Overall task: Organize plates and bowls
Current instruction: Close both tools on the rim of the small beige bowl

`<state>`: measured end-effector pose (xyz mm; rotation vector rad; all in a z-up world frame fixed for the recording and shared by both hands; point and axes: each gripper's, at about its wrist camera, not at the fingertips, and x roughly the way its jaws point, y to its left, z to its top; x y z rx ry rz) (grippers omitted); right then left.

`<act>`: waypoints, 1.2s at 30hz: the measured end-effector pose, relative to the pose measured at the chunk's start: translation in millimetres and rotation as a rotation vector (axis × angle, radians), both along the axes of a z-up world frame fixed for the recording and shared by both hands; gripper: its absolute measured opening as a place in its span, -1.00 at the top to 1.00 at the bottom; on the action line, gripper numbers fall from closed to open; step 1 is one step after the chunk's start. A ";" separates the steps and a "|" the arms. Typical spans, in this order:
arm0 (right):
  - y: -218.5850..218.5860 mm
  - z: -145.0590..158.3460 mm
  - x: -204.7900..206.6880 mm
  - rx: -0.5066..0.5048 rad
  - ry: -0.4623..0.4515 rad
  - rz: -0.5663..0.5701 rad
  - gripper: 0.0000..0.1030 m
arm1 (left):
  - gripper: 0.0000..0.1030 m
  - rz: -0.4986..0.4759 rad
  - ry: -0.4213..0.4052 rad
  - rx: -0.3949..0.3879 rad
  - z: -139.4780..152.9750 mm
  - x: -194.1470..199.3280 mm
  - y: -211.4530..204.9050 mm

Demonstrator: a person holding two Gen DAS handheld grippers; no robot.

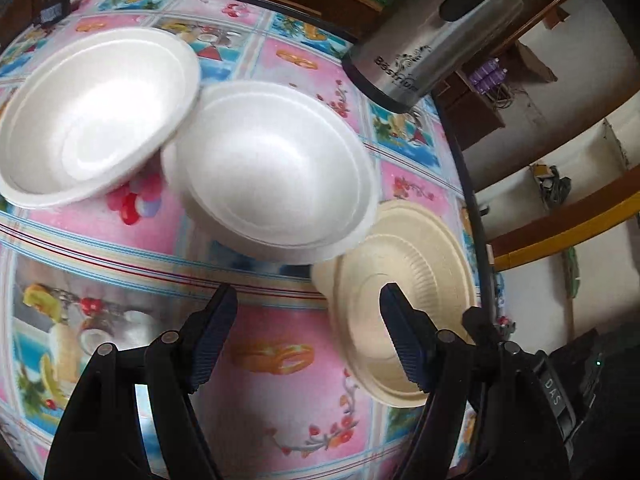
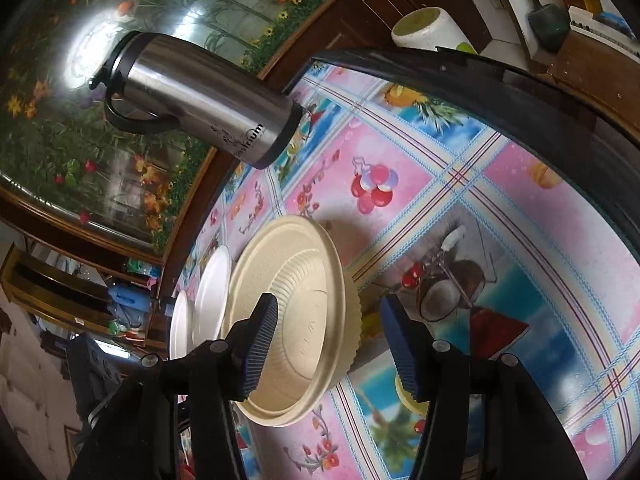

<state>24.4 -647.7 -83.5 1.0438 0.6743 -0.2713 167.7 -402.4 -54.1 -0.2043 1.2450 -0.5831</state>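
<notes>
The left tool [image 1: 308,300] hangs tilted over the tabletop [image 1: 256,332], reaching up from the bottom of the left wrist view, its two fingers spread wide with nothing between them. Its right fingertip [image 1: 394,300] lies in front of the beige plate [image 1: 416,256] at lower right of the frame; whether it touches cannot be told.

The right tool [image 2: 326,312] comes up from the bottom of its view, also wide open and empty. Its left fingertip [image 2: 266,312] overlaps the beige plate [image 2: 288,292] at centre frame.

There are two white foam bowls: the left bowl [image 1: 92,120] at upper left, whose rim overlaps the middle bowl [image 1: 276,168] at centre. There is one beige plate, just beside the middle bowl. One steel flask [image 1: 436,36] stands at upper right.
</notes>
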 end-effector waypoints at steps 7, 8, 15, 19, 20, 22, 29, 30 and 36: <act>3.3 2.4 0.0 -0.031 0.005 -0.017 0.02 | -0.42 -0.035 -0.007 -0.029 -8.6 -1.1 -8.7; 4.4 1.7 1.2 -0.034 0.011 -0.014 0.04 | -0.42 -0.040 0.000 -0.036 -11.4 1.0 -8.6; 7.4 -3.1 3.1 -0.046 0.029 -0.022 0.34 | 0.14 -0.042 -0.019 -0.039 -14.0 7.0 -4.1; 7.6 -2.5 1.6 -0.067 0.032 -0.035 0.62 | 0.56 -0.068 -0.033 -0.038 -13.4 4.1 -7.0; 7.8 -3.1 1.9 -0.064 0.032 -0.033 0.64 | 0.71 -0.084 -0.026 -0.048 -13.8 2.0 -9.6; 8.2 -4.3 2.7 -0.057 0.032 -0.028 0.72 | 0.77 -0.094 -0.037 -0.051 -11.7 -1.8 -11.0; 10.2 -5.3 2.1 -0.065 0.037 -0.032 0.78 | 0.80 -0.111 -0.078 -0.025 -6.9 -4.9 -13.4; 10.9 -4.7 1.5 -0.067 0.036 -0.032 0.79 | 0.81 -0.114 -0.076 -0.020 -7.4 -5.2 -14.1; 10.9 -6.1 -5.3 -0.023 0.046 -0.037 0.80 | 0.80 -0.147 -0.093 0.028 -3.8 -19.5 -13.6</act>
